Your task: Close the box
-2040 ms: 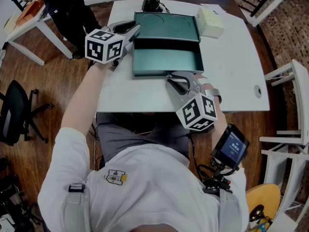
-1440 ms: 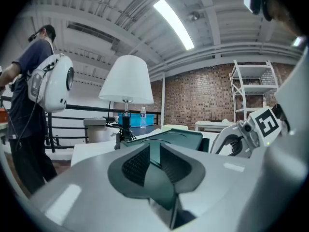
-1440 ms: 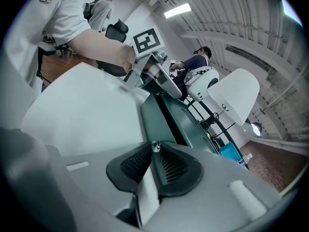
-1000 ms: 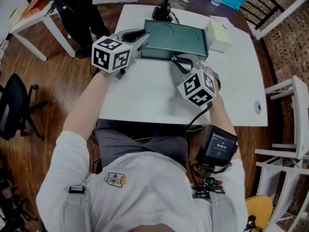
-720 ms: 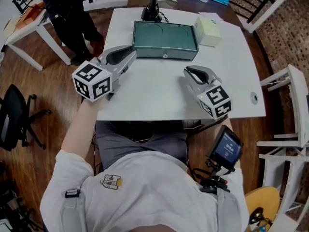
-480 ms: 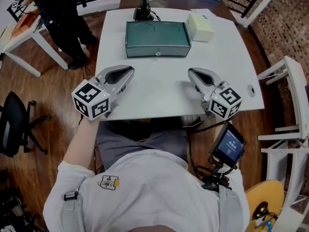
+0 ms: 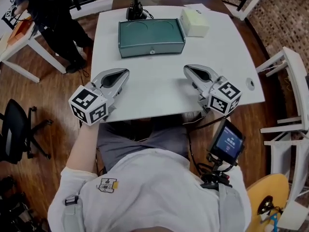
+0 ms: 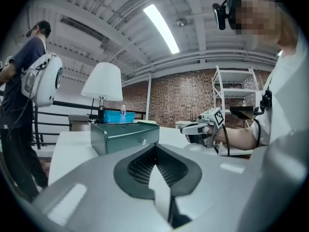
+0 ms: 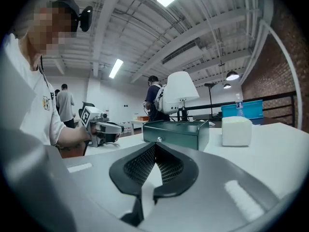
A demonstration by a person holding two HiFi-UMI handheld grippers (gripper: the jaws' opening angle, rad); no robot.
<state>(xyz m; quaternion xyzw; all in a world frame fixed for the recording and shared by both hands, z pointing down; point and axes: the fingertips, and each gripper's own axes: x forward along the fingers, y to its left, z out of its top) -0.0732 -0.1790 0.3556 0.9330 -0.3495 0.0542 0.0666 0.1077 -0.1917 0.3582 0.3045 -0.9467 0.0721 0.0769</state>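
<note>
Your left hand-held gripper (image 7: 120, 74) has its jaws pressed together with nothing between them, and it hangs over the near left part of the white counter (image 7: 159, 93); your right hand-held gripper (image 7: 190, 70) is likewise closed and empty, over the near right part of the counter; the two are well apart, both pointing away from you toward the dark green metal box (image 7: 151, 36); the box sits at the far middle of the counter with its lid down flat, a small round knob (image 7: 151, 51) on its front wall facing you, clear of both grippers; just beside its right end is a pale cream block (image 7: 194, 22); behind its left end stands a white-shaded lamp (image 7: 135, 11) on a black base; a person in dark clothes (image 7: 50, 18) stands beyond the counter's far left corner.
</note>
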